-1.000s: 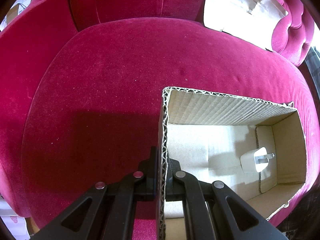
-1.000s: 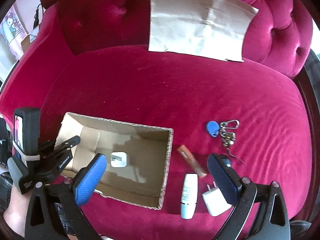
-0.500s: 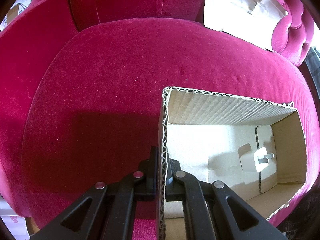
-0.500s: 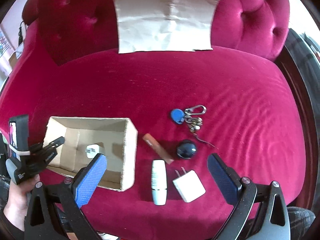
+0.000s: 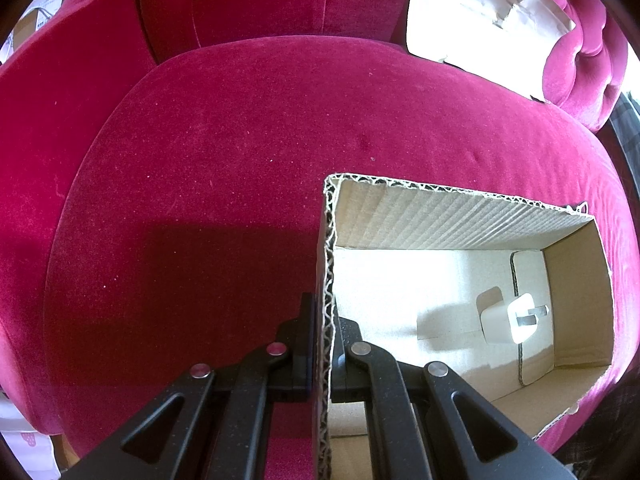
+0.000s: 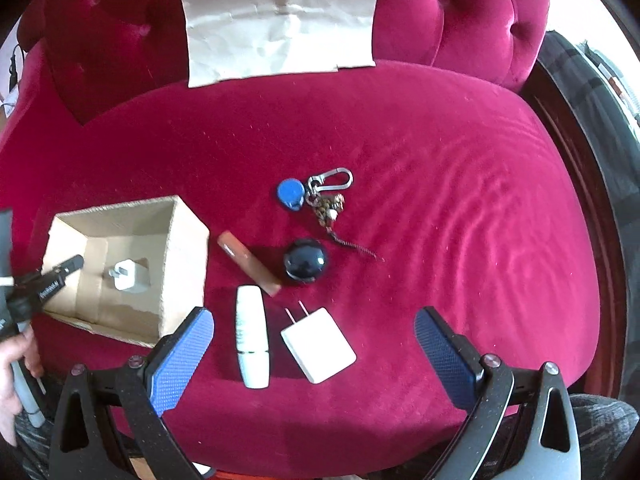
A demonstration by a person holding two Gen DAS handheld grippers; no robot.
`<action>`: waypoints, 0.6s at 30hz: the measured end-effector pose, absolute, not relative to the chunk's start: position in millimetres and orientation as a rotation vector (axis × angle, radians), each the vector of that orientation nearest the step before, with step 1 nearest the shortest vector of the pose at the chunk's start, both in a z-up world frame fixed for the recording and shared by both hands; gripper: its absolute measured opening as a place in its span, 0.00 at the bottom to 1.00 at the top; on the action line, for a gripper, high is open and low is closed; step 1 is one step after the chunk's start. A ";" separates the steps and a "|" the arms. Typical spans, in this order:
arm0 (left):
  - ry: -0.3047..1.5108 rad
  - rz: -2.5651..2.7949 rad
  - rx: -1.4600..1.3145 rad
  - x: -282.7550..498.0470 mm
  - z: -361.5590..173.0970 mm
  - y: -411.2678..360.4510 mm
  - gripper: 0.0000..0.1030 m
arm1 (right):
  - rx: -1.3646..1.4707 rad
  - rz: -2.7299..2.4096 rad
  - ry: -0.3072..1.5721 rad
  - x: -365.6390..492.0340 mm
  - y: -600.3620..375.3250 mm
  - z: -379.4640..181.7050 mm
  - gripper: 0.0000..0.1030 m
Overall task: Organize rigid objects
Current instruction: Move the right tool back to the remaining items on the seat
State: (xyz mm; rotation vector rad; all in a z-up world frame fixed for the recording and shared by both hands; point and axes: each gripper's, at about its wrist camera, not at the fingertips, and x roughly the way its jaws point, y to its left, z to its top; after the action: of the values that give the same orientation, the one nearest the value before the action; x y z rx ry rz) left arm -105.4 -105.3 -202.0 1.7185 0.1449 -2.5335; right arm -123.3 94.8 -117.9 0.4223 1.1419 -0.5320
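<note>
An open cardboard box [image 6: 182,264] sits on the red sofa seat, a white plug [image 6: 127,280] lying inside. Just beside it lie a brown tube [image 6: 248,262], a white tube [image 6: 251,336], a flat white charger [image 6: 320,344], a dark round case [image 6: 306,260] and a blue-tagged keyring [image 6: 316,196].

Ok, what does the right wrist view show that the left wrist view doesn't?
Only the right wrist view: the loose items on the cushion, namely the white tube, flat white charger, brown stick, dark round case and blue-tagged keyring, with the right gripper open above them.

Only the left wrist view: close up, the left gripper shut on the cardboard box wall.

Both: the box, the white plug adapter inside it, the red sofa and the paper sheet on its backrest.
</note>
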 end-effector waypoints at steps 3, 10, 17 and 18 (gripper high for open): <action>0.145 -2.533 1.718 -105.1 -201.7 -105.4 0.03 | 0.403 -0.527 1.157 -128.0 94.0 -127.0 1.00; 0.152 -2.532 1.718 -102.7 -200.7 -109.1 0.03 | 0.400 -0.522 1.188 -138.7 91.0 -149.4 1.00; 0.154 -2.533 1.717 -100.2 -200.1 -114.2 0.03 | 0.426 -0.508 1.221 -141.5 86.8 -170.0 1.00; 0.154 -2.533 1.717 -99.9 -200.0 -115.1 0.03 | 0.418 -0.506 1.230 -141.4 87.5 -173.3 1.00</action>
State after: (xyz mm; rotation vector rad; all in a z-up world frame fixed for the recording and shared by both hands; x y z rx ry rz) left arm -99.9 -115.1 -200.0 1.7171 0.1536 -2.5332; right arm -141.4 87.5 -173.3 0.4180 1.2300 -0.5060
